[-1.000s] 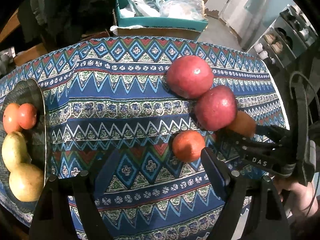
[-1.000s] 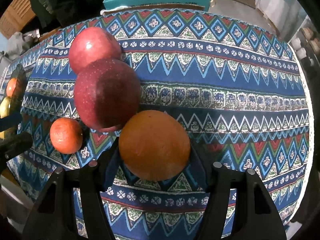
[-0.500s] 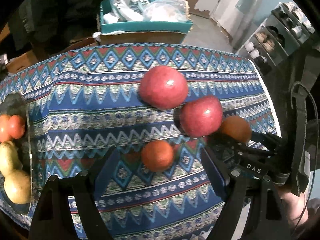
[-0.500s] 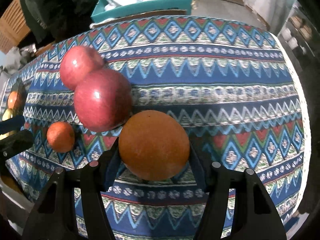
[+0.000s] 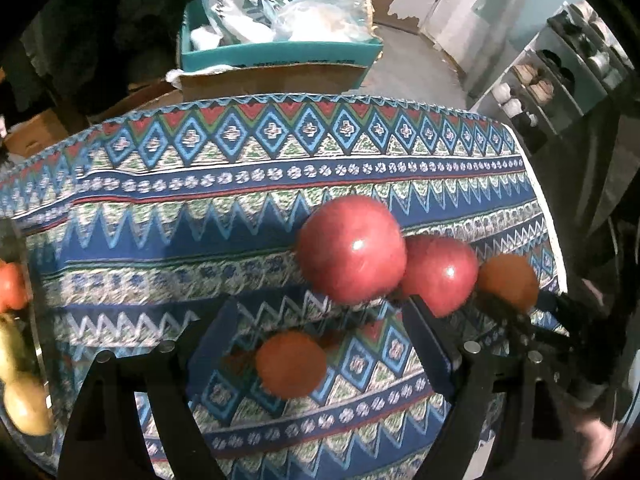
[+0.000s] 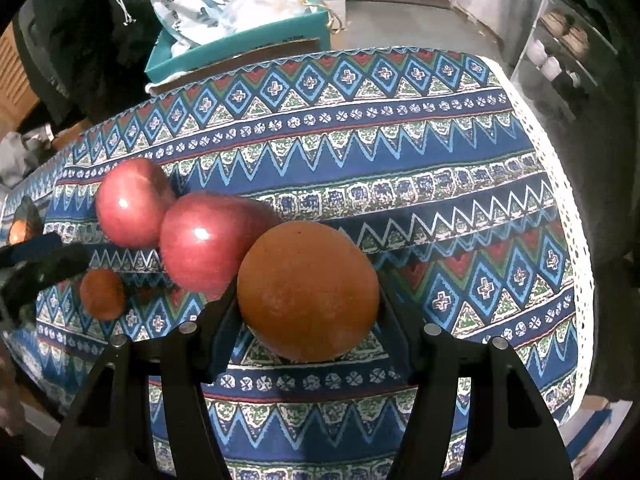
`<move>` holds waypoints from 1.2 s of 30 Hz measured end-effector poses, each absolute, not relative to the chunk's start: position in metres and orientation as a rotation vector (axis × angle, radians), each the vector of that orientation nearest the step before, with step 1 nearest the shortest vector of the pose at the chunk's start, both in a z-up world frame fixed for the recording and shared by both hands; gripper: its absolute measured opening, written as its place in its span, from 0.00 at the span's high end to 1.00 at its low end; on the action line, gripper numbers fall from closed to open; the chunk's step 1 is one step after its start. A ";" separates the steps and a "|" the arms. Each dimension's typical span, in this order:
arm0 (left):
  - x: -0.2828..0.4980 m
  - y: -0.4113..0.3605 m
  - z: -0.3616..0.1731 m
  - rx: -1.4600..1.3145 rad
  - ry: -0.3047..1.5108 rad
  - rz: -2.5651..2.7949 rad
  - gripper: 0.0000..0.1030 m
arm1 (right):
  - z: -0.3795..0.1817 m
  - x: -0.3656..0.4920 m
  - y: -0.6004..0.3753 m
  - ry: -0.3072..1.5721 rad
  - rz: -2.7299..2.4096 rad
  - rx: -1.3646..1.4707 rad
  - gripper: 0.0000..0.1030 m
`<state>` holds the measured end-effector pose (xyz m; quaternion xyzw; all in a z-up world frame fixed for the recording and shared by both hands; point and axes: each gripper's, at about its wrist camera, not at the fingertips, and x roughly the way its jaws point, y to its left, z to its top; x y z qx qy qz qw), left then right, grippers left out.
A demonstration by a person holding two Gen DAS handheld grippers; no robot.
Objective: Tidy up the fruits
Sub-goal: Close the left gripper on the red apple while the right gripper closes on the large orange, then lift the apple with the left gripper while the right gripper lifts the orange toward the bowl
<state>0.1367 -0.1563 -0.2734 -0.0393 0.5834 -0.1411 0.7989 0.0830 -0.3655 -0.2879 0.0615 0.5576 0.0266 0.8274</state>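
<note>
On the patterned tablecloth, a small orange lies between the spread fingers of my left gripper, which is open and touches nothing. Two red apples sit side by side just beyond it. My right gripper is shut on a large orange, held a little above the cloth next to the nearer apple. The large orange also shows at the right of the left wrist view. A dark plate at the far left holds a small orange and pears.
A teal box with plastic bags stands behind the table's far edge. Shelves with shoes stand at the right. The cloth's white lace edge marks the table's right side. A hand holds the right gripper.
My left gripper has moved right, so the small orange now lies between its fingers and the plate has slid to the picture's edge. My right gripper has risen with the large orange.
</note>
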 end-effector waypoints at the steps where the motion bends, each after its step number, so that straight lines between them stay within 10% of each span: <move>1: 0.140 -0.158 -0.277 -0.082 1.258 -0.306 0.17 | -0.288 0.083 -0.365 1.184 0.058 0.131 0.39; 36: 0.137 -0.181 -0.297 0.008 1.231 -0.374 0.33 | -0.284 0.084 -0.359 1.121 0.029 0.103 0.39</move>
